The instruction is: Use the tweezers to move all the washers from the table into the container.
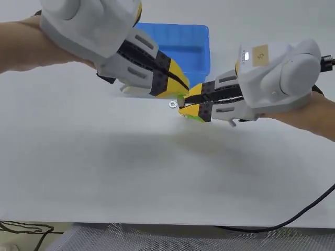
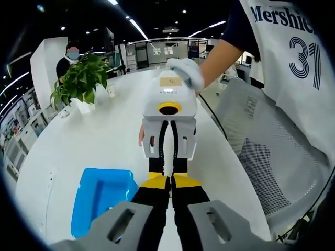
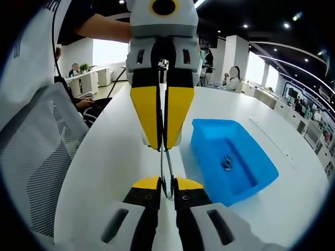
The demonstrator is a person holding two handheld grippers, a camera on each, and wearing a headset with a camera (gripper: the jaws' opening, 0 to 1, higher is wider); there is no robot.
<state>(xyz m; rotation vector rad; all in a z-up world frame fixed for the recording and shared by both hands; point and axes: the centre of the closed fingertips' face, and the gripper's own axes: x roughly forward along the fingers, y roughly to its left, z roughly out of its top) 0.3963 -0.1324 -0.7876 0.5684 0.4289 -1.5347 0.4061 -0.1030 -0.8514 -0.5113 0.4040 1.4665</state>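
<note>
Open table [image 1: 157,172] is left in front. The tweezers [image 3: 166,167] are pinched by the narrow-shut right gripper [image 1: 184,109] and left gripper [image 1: 182,92]. One washer [image 1: 172,104] is seen lying under them, ungrasped. A careful nip is called for, then a short lift over the near wall of the container [image 1: 204,68].

**Matt counter, smooth plastic, bright metal**

The counter [image 1: 157,172] is white, smooth and matt. The container [image 3: 243,191] is blue plastic, smooth, with a soft sheen on its walls. The washer [image 1: 172,104] by the jaw tips is bright bare metal, like the washers [image 3: 227,162] inside the container. The tweezers [image 3: 166,172] are thin, shiny metal. The left hand-held gripper [image 1: 184,90] and right hand-held gripper [image 1: 182,107] have pale grey matt plastic shells and black-and-yellow plastic jaws. The chair [image 2: 261,151] back is grey woven mesh. The jersey [image 2: 293,57] is white cloth with dark print. The cable [image 1: 293,219] has a black matt sheath.
</note>
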